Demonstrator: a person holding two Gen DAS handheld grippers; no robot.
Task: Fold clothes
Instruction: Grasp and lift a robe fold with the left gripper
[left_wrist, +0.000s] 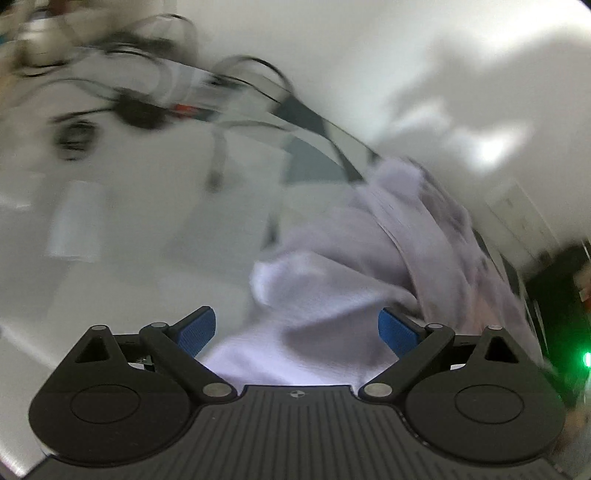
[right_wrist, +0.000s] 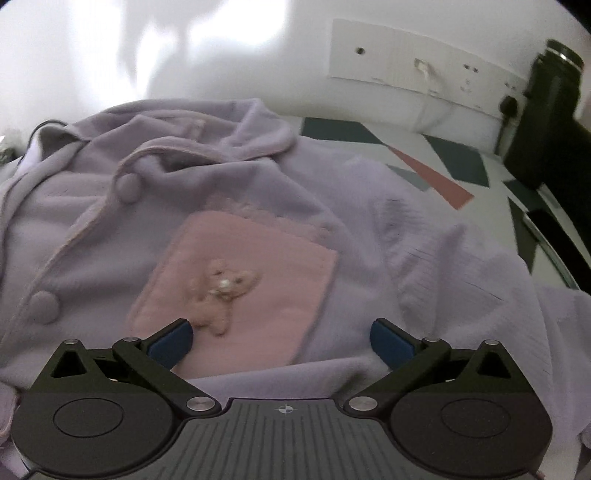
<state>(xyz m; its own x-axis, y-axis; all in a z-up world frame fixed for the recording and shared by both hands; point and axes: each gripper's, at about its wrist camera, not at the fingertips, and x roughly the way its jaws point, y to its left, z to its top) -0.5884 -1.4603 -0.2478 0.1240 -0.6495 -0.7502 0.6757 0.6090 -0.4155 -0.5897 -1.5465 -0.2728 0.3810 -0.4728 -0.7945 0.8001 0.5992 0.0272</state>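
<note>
The lilac pyjama top (right_wrist: 258, 192) lies spread on the tabletop (right_wrist: 413, 147), collar toward the far wall, buttoned front running back to front, its pink pocket (right_wrist: 266, 280) with a small bear (right_wrist: 221, 291) facing up. Right hand-held gripper (right_wrist: 280, 341) hovers over the pocket, jaws spread wide, nothing pinched. Left hand-held gripper (left_wrist: 297, 330) also released, blue pads apart above a pale fold of the same top (left_wrist: 332, 302). Around it: a wall socket strip (right_wrist: 424, 70), a black bottle (right_wrist: 546, 110) at far right, coloured patches on the tabletop. The left view is badly smeared; tangled black cables (left_wrist: 129, 103) at far left are barely readable. The top's near hem is cut off by the gripper bodies.
</note>
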